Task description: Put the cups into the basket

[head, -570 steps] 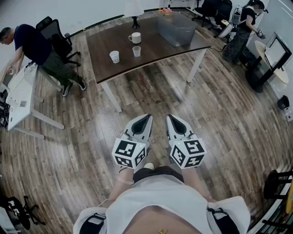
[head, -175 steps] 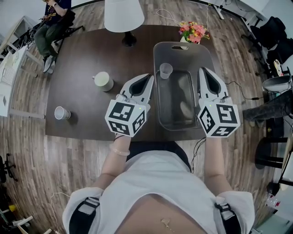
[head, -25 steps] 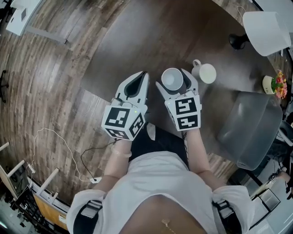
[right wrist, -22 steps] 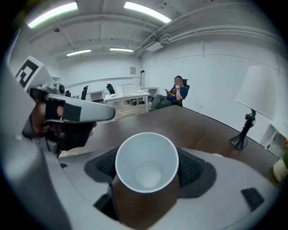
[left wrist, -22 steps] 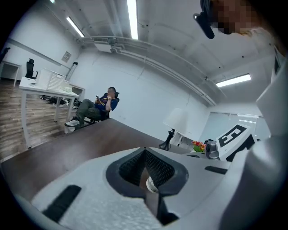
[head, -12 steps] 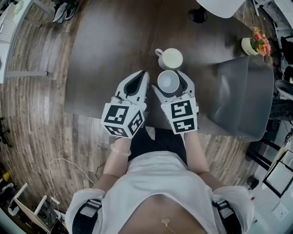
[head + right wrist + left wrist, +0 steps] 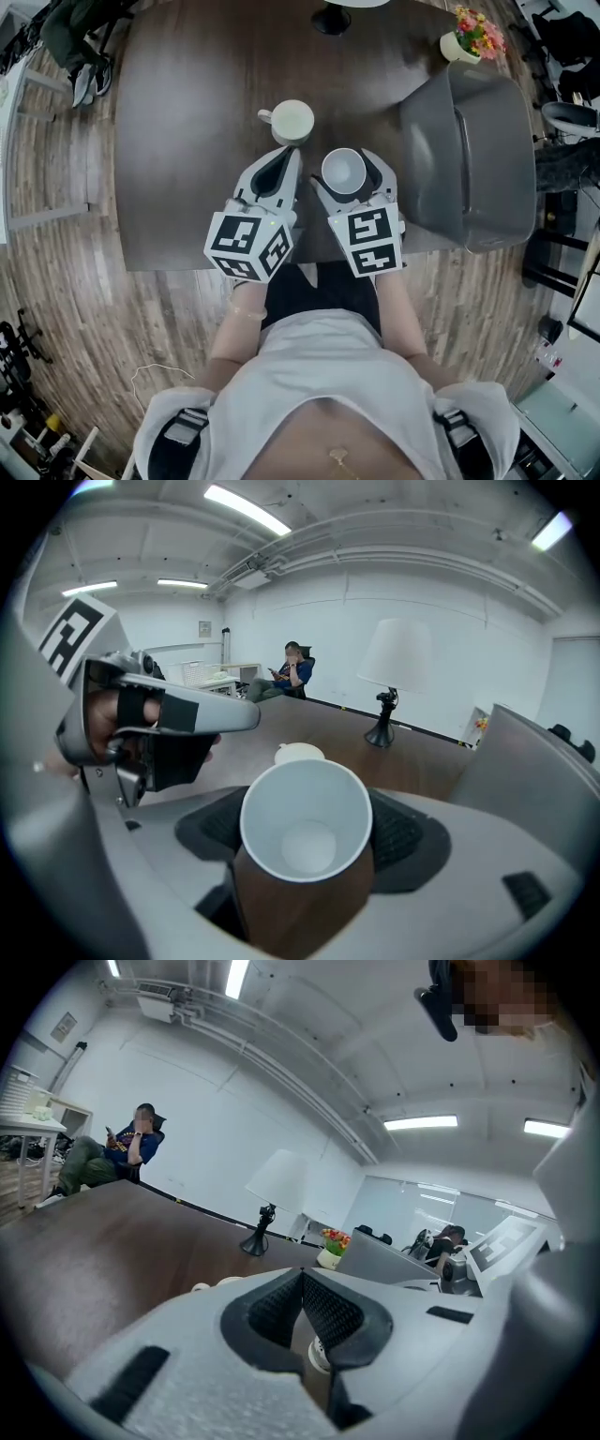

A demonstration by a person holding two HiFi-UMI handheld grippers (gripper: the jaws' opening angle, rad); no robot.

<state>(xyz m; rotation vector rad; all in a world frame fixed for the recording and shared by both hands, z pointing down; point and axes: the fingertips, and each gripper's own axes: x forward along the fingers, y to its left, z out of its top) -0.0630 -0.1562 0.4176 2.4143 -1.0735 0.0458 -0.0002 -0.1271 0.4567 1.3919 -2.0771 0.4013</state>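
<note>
A white paper cup (image 7: 343,171) sits upright between the jaws of my right gripper (image 7: 349,178), which is shut on its sides above the dark brown table (image 7: 187,141). In the right gripper view the cup (image 7: 305,832) is empty, with its mouth facing the camera. A white mug (image 7: 286,122) stands on the table just beyond my left gripper (image 7: 292,154), whose jaws meet at the tips with nothing in them. The grey plastic basket (image 7: 427,122) stands to the right of both grippers, apart from them.
A black lamp base (image 7: 330,19) and a small pot of flowers (image 7: 472,37) stand at the table's far side. A seated person (image 7: 75,37) is at the far left. The table's near edge runs just under the grippers.
Both grippers have swung right along the table, the right one still carrying the cup. The mug now lies to their upper left and the basket is closer on the right.
</note>
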